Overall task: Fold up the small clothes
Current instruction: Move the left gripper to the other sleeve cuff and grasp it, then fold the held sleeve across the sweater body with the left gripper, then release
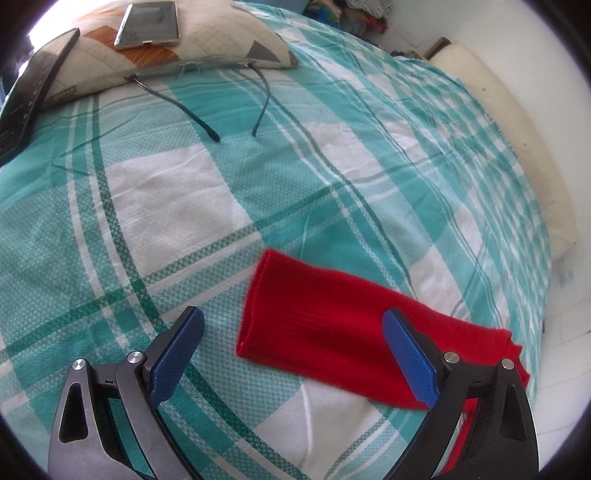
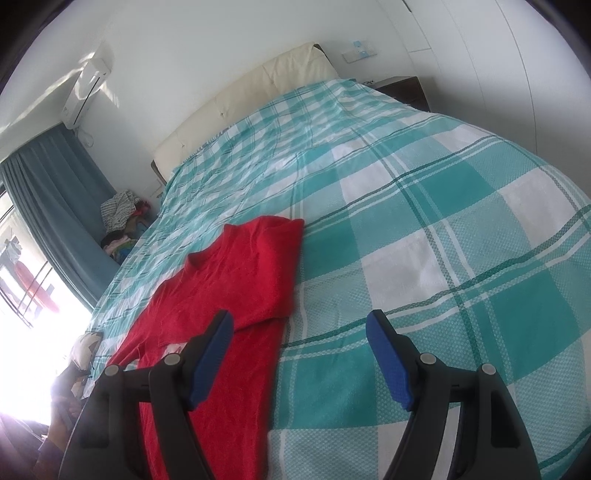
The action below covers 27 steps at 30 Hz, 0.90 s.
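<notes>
A small red garment (image 2: 236, 288) lies flat on the teal and white checked bedspread (image 2: 424, 206), with one sleeve folded in over its body. In the left wrist view a red sleeve (image 1: 332, 325) stretches across the bedspread (image 1: 166, 206). My left gripper (image 1: 291, 354) is open above the bed, its right finger over the sleeve, holding nothing. My right gripper (image 2: 299, 354) is open and empty, its left finger over the garment's lower part, its right finger over bare bedspread.
A patterned pillow (image 1: 207, 40) with a phone (image 1: 147, 24) on it lies at the far left, a pair of glasses (image 1: 207, 92) in front of it and a dark tablet (image 1: 29, 88) beside it. A cream headboard (image 2: 251, 85) and a pile of clothes (image 2: 122, 218) lie beyond.
</notes>
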Each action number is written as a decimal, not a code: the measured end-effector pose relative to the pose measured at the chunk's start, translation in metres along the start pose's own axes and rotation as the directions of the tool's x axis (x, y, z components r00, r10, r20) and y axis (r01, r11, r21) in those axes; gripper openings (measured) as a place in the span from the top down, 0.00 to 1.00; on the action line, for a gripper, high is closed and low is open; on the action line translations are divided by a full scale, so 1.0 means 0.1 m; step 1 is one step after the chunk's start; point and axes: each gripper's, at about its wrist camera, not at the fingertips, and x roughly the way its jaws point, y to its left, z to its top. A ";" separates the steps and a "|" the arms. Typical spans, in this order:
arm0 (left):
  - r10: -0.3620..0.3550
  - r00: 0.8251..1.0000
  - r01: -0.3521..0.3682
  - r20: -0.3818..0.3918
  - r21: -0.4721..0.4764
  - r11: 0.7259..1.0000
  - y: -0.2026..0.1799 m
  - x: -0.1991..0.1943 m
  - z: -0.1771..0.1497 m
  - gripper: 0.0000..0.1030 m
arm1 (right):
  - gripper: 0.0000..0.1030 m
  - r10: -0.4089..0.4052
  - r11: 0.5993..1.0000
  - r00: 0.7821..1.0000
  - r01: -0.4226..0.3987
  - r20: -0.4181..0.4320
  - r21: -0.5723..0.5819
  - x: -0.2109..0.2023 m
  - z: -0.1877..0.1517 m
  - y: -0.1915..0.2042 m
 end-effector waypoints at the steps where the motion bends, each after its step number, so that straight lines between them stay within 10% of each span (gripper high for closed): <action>1: 0.013 1.000 -0.013 0.002 -0.006 1.000 0.01 0.03 0.00 0.12 | 0.28 -0.005 1.000 1.000 0.005 0.001 0.000 0.00 0.00 -0.01; 4: 0.065 0.998 -0.065 0.017 0.021 0.998 -0.03 0.07 -0.02 0.40 | 0.28 -0.020 1.000 1.000 0.020 0.009 0.002 -0.02 0.00 -0.03; 7: 0.089 0.996 -0.089 0.012 0.067 0.994 -0.07 0.09 -0.03 0.96 | 0.28 -0.027 1.000 1.000 0.027 0.013 0.010 -0.03 0.01 -0.06; 13: -0.048 0.983 0.008 0.180 0.222 0.975 -0.58 -0.63 -0.23 0.98 | 0.28 -0.036 0.999 0.999 0.036 0.019 -0.014 -0.04 0.01 -0.01; 21: -0.361 0.931 0.232 0.063 0.661 0.714 -2.61 -1.28 -1.09 0.98 | 0.28 -0.012 0.999 1.000 0.013 0.004 -0.052 0.00 -0.01 0.12; 27: -0.433 0.900 0.277 -0.041 0.822 0.497 -3.76 -1.31 -2.04 0.98 | 0.28 -0.005 0.998 1.000 0.006 0.020 -0.056 -0.06 0.00 0.13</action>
